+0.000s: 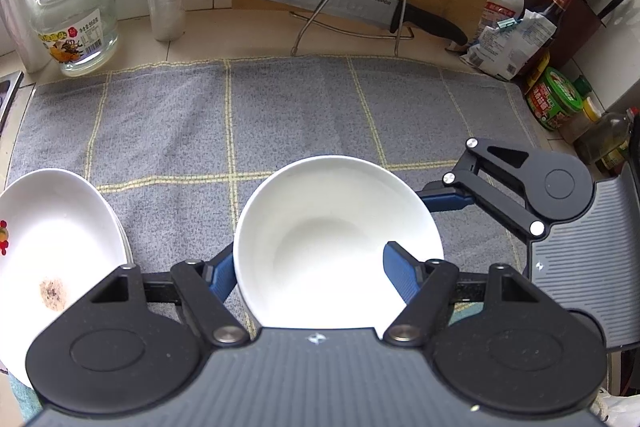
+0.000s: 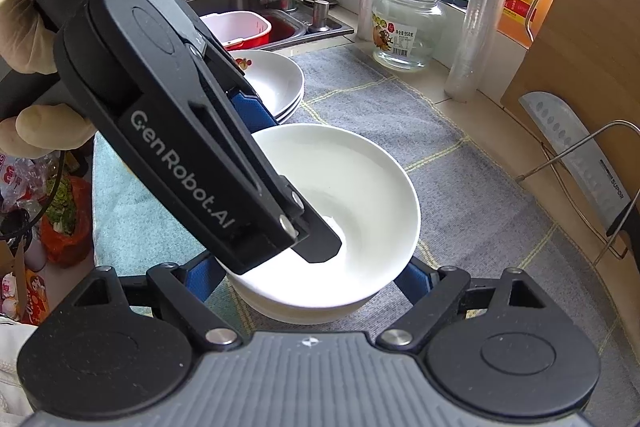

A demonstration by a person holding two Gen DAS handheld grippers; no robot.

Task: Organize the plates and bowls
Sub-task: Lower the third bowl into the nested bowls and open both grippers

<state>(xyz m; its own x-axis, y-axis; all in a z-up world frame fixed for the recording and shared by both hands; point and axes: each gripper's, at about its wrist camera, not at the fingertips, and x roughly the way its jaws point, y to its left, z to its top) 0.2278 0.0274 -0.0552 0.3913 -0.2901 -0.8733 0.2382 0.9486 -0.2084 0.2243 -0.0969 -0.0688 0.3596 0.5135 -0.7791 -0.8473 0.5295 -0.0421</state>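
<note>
Plate stack [image 1: 56,235] cropped at left edge

Your left claw [image 1: 310,269] closed on the near rim of the white bowl [image 1: 338,239], one blue finger [image 1: 222,273] outside the wall and the other inside. The bowl stood on the grey checked towel [image 1: 280,115] on the counter [image 1: 240,35]. Stacked white plates [image 1: 52,227] lay at the left. Your right claw [image 1: 444,199] was just beside the bowl's right edge.
</note>
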